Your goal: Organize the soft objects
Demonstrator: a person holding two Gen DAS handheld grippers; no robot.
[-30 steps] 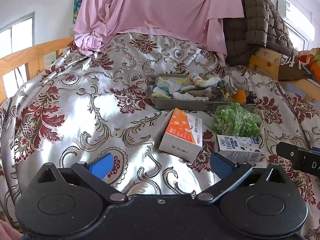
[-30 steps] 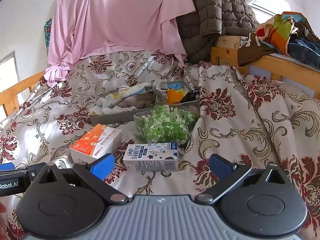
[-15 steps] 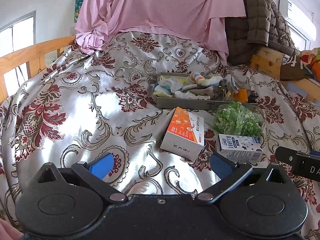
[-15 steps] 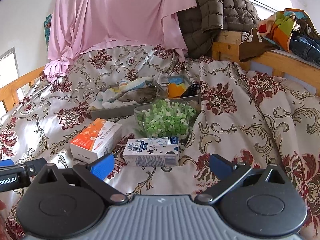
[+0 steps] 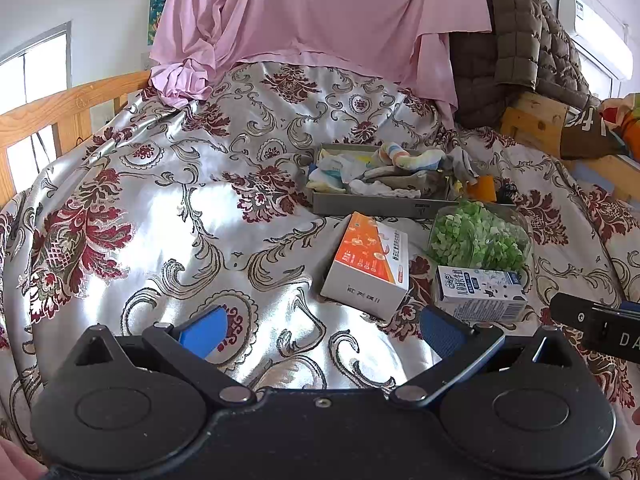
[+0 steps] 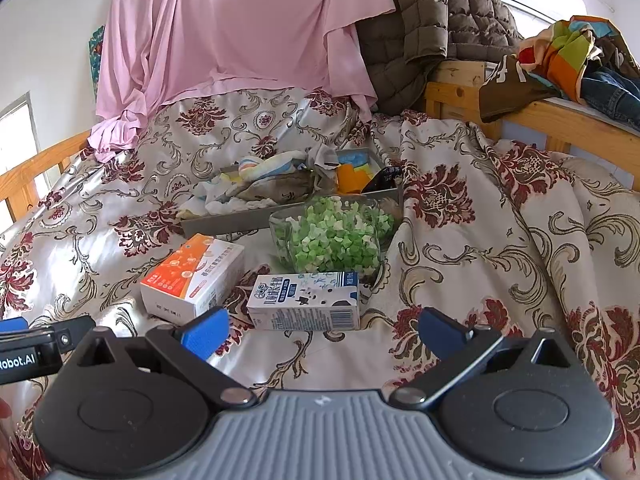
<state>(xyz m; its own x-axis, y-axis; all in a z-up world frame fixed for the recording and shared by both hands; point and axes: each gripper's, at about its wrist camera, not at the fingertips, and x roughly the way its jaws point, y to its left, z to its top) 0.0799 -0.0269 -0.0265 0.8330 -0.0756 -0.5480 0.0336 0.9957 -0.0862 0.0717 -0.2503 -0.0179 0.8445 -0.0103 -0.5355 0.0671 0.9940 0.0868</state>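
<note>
A grey tray (image 5: pixel 372 205) (image 6: pixel 240 222) on the bed holds several rolled socks and small cloths (image 5: pixel 400 164) (image 6: pixel 264 184). An orange cloth (image 6: pixel 350 178) lies in its right compartment. My left gripper (image 5: pixel 322 330) is open and empty, low over the bedspread, well short of the tray. My right gripper (image 6: pixel 324 332) is open and empty, just in front of a milk carton (image 6: pixel 304 300). The left gripper's side also shows in the right wrist view (image 6: pixel 40 346).
An orange and white box (image 5: pixel 368 264) (image 6: pixel 192 276), the milk carton (image 5: pixel 480 294) and a clear tub of green pieces (image 5: pixel 480 236) (image 6: pixel 336 236) lie between the grippers and the tray. Wooden bed rails (image 5: pixel 48 116) (image 6: pixel 560 120) flank the bed. Pink sheet (image 5: pixel 312 12) and brown jacket (image 6: pixel 432 20) hang behind.
Both grippers have drawn back and risen slightly, so the objects sit a little farther away. Both stay open.
</note>
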